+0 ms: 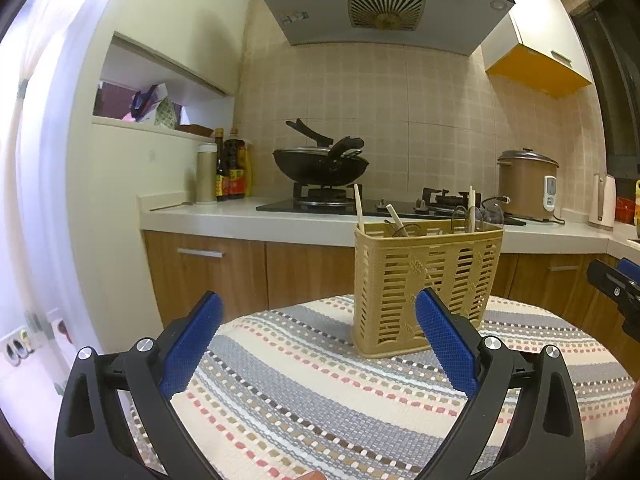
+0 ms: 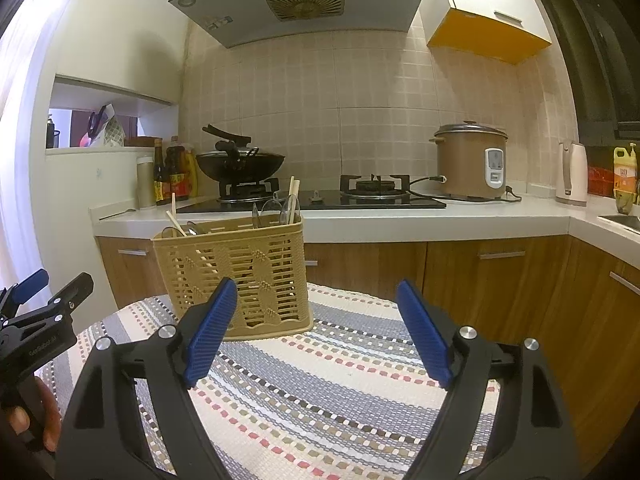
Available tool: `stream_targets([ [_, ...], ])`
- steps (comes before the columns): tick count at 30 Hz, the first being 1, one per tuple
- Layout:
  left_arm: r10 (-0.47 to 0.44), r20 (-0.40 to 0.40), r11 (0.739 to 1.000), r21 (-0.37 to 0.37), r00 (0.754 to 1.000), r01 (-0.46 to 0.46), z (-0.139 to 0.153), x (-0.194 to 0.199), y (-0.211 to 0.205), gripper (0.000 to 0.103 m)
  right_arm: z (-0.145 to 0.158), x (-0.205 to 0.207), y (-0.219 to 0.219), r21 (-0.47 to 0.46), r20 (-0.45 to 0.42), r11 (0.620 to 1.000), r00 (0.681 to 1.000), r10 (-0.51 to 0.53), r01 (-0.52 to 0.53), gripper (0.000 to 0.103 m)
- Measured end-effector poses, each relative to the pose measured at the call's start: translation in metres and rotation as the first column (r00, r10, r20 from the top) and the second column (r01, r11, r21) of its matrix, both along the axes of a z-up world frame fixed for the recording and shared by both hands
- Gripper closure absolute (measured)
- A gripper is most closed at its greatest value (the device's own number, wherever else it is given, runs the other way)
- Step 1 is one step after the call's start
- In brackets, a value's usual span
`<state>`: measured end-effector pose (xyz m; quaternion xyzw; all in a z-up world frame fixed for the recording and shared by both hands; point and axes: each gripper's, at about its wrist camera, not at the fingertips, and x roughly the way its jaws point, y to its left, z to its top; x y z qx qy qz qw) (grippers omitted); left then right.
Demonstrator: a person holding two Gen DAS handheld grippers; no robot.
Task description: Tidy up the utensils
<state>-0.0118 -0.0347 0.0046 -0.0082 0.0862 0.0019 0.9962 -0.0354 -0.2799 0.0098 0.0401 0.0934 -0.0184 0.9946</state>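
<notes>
A tan slotted plastic utensil basket [image 1: 424,284] stands upright at the far side of a round table with a striped woven cloth [image 1: 320,384]. It also shows in the right wrist view [image 2: 240,276]. Wooden chopsticks [image 1: 359,208] and spoons stick up out of it; chopsticks [image 2: 294,196] show there too. My left gripper [image 1: 320,304] is open and empty, just in front of the basket. My right gripper [image 2: 316,292] is open and empty, to the right of the basket. Each gripper shows at the edge of the other's view.
Behind the table runs a kitchen counter [image 1: 248,216] with wooden cabinets, a gas hob, a black wok [image 1: 320,164], sauce bottles [image 1: 232,168], a rice cooker [image 2: 472,160] and a kettle [image 2: 572,174]. A range hood [image 1: 384,4] hangs above.
</notes>
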Motion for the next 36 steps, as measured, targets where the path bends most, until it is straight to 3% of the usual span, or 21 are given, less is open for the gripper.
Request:
stream_targets([
  [36, 0.01, -0.024, 1.0, 0.02, 1.0, -0.01, -0.0023, 0.0022, -0.003, 0.008, 0.0003, 0.0, -0.002, 0.013, 0.001, 1.0, 1.0, -0.009, 0.009, 0.021],
])
